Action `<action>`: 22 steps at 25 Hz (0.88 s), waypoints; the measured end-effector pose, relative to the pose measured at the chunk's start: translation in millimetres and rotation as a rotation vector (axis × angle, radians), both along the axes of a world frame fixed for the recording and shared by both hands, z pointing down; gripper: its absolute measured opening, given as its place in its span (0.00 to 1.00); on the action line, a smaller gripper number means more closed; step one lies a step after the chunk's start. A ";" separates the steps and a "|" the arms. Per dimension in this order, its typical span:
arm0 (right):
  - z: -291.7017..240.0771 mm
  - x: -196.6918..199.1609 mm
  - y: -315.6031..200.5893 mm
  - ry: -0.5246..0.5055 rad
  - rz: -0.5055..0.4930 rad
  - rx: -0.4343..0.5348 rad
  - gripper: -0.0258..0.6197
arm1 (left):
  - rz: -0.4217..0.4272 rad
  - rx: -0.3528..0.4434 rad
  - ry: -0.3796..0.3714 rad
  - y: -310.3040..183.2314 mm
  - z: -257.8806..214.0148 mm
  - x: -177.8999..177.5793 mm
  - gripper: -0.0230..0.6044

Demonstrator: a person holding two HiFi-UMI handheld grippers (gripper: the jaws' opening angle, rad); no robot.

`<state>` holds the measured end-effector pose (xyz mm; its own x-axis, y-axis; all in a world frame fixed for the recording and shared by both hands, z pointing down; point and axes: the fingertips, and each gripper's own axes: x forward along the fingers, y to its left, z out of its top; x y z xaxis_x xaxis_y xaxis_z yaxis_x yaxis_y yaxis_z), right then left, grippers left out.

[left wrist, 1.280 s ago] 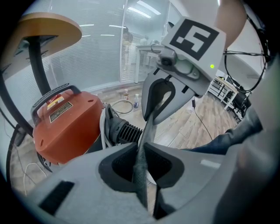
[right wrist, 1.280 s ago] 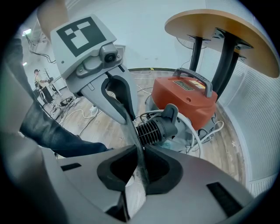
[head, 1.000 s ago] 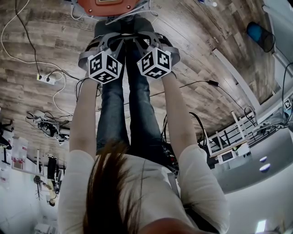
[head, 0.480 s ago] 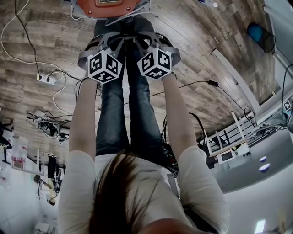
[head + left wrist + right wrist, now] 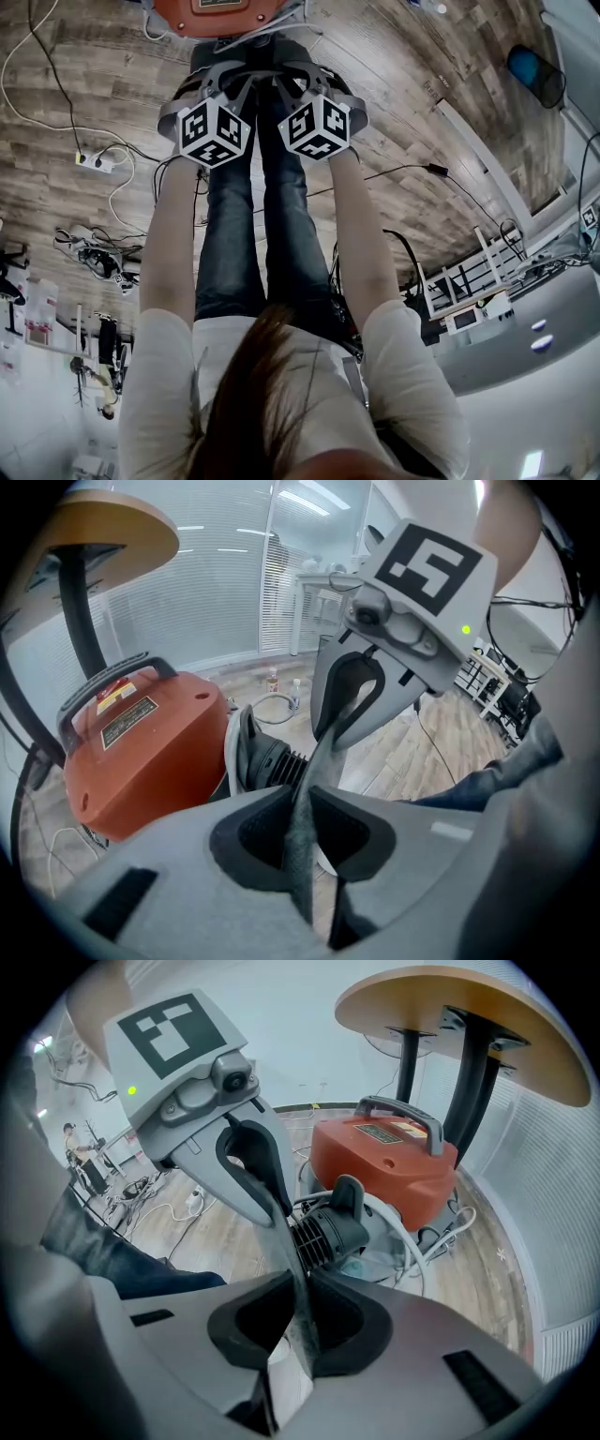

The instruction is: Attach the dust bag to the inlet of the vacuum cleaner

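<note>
Head view: your left gripper point(image 5: 223, 86) and right gripper point(image 5: 302, 82) sit close side by side, aimed down at the orange vacuum cleaner point(image 5: 217, 13) just beyond them. You cannot pick out the bag here.
Left gripper view: the jaws are nearly together on a fold of the grey dust bag point(image 5: 305, 803), which runs up to your other gripper. They have just been opening a little, with the fabric between the pads. The black ribbed inlet point(image 5: 274, 758) shows bare behind the fabric.
Right gripper view: the jaws are pinched almost closed on the same fabric, and the inlet is uncovered just past it.
Done: you grip the bag on both sides and hold it near the inlet.
Left: by my judgement, you need to fit the bag's mouth over the inlet.
</note>
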<state>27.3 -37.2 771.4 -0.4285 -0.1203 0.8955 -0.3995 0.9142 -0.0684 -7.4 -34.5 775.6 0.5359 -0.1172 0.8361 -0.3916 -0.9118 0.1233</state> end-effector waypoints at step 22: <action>-1.5 -2.9 -3.3 0.044 -0.206 0.035 0.11 | -0.109 0.028 0.013 -1.1 0.2 -3.0 0.14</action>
<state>24.5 -40.5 769.9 -0.4078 -0.0652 0.9107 -0.2055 0.9784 -0.0220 -10.4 -35.6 775.8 0.5295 -0.1987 0.8247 -0.4876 -0.8668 0.1042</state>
